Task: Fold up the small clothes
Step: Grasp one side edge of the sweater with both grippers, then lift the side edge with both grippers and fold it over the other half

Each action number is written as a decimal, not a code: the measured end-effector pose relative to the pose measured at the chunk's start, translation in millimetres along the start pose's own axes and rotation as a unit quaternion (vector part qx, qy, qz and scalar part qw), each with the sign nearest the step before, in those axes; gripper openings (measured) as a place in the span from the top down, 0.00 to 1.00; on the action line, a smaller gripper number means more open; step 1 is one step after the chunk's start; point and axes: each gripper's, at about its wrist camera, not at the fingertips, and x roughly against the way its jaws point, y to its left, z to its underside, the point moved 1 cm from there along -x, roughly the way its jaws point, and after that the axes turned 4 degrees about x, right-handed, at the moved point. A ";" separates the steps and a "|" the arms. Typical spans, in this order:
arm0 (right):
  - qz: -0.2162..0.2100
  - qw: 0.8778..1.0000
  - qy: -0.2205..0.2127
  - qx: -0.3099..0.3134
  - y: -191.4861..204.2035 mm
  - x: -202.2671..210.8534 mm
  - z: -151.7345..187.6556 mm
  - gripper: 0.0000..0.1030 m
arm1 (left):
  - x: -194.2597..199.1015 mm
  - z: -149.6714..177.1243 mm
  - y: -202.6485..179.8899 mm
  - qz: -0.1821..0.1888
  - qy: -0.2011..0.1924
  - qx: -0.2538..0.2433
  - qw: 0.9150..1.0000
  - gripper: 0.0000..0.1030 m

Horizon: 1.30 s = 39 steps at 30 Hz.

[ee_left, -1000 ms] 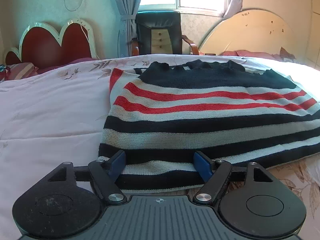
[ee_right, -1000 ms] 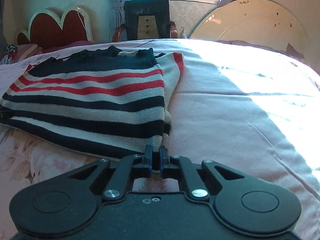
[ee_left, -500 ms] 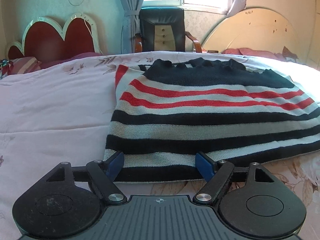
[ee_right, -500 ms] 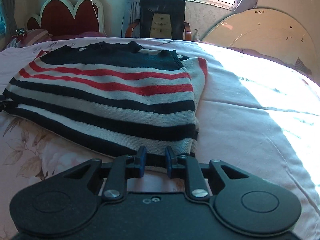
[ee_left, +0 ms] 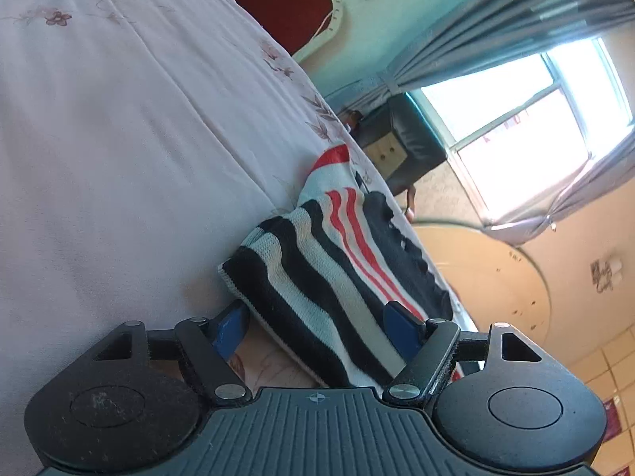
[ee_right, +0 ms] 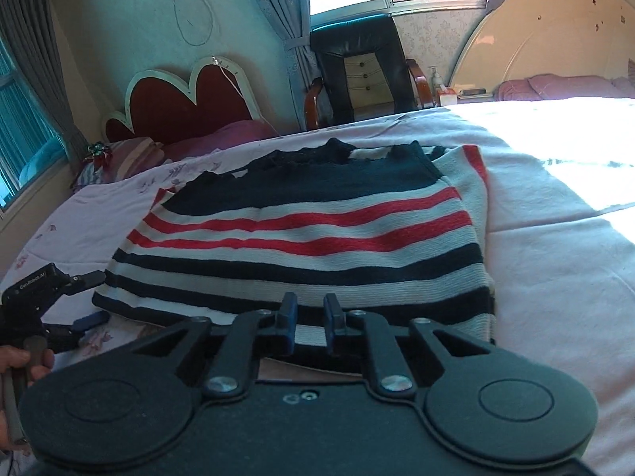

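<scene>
Left gripper [ee_left: 317, 327] now rolled sideways, jaws wide, straddling sweater [ee_right: 301, 234] hem corner, nothing clamped. Right gripper [ee_right: 310, 319] reopened to narrow gap at hem, empty. Regrasp judged pending.

A striped sweater [ee_right: 313, 234] lies flat on the pink-sheeted bed [ee_right: 555, 269].

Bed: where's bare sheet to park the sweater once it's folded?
Bare sheet runs right of the striped sweater, partly sunlit. Another bare stretch lies left of it, toward the red headboard. The near hem is crowded: left gripper and right gripper both sit there.
</scene>
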 end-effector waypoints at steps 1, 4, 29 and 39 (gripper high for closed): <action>-0.008 1.000 0.001 -0.007 1.3 -5.3 -3.2 0.95 | -4.4 -0.1 0.3 0.005 -0.005 0.003 1.000 0.28; -0.031 0.999 0.003 -0.022 5.0 -24.8 -14.3 0.98 | -19.8 -2.2 -1.0 0.019 -0.014 0.010 1.000 0.28; -0.051 0.997 0.049 -0.012 24.0 -112.2 -27.0 1.00 | -47.5 -21.9 -58.5 0.165 0.017 0.041 0.985 0.86; -0.079 0.993 0.052 -0.075 7.2 -114.6 -25.9 1.00 | -69.9 23.9 -197.1 0.231 0.122 -0.094 0.961 0.85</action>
